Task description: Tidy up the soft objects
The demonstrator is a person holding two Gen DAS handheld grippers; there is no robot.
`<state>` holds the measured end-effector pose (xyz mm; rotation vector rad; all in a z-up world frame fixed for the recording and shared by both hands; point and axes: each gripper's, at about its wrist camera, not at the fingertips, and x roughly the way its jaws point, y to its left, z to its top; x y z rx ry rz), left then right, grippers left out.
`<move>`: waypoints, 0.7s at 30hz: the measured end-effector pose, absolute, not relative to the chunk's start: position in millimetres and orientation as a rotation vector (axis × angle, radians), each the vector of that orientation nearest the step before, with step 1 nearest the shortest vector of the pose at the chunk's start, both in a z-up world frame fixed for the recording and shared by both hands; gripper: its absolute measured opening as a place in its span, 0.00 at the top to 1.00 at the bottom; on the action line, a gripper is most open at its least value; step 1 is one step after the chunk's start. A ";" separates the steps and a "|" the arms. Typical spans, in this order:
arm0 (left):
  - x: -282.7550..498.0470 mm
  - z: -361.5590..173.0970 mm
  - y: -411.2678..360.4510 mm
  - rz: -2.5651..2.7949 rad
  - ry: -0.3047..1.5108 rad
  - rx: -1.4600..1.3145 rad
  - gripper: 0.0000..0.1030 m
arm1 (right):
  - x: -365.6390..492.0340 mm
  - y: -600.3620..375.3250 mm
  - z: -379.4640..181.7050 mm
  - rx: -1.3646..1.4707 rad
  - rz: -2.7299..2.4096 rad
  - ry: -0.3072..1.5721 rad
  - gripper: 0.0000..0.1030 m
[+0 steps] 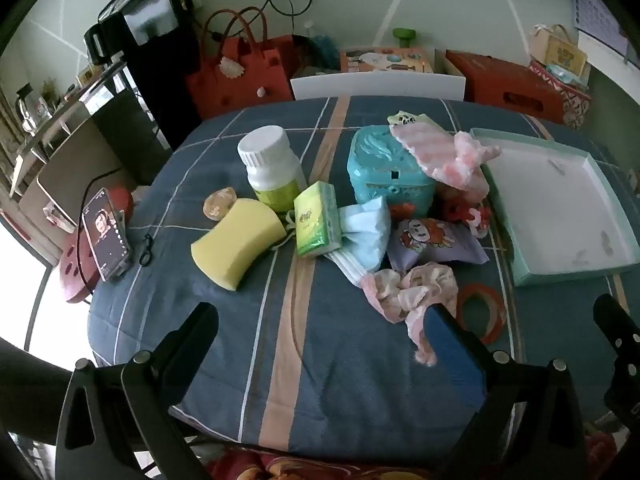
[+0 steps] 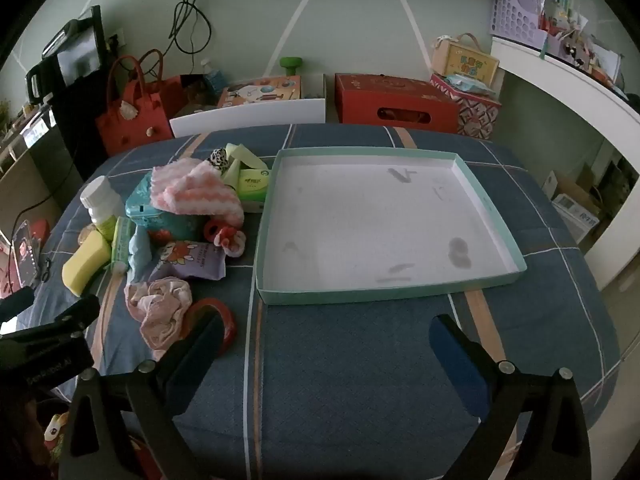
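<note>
Right wrist: one tray [image 2: 516, 258], one sponge [image 2: 85, 266].

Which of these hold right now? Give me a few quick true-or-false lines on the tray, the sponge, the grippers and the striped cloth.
1. The shallow mint-green cardboard tray holds no objects. True.
2. The yellow foam sponge lies in that tray. False: it lies on the blue checked tablecloth.
3. The left gripper grips the crumpled pink fabric. False: it is open, holding nothing.
4. The right gripper is open. True.
5. The pink-and-white striped cloth lies draped over the teal plastic box. True.
</note>
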<state>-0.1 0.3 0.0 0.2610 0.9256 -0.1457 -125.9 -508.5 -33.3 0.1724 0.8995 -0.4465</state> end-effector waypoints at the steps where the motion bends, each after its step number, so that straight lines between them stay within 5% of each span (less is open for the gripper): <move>1: 0.0 -0.1 0.3 -0.146 0.927 0.262 0.01 | -125.8 -508.8 -33.4 0.178 -0.445 0.904 0.00; 21: -1.2 1.2 -1.1 -0.119 0.922 0.296 0.01 | -125.2 -506.9 -33.8 0.158 -0.454 0.906 0.00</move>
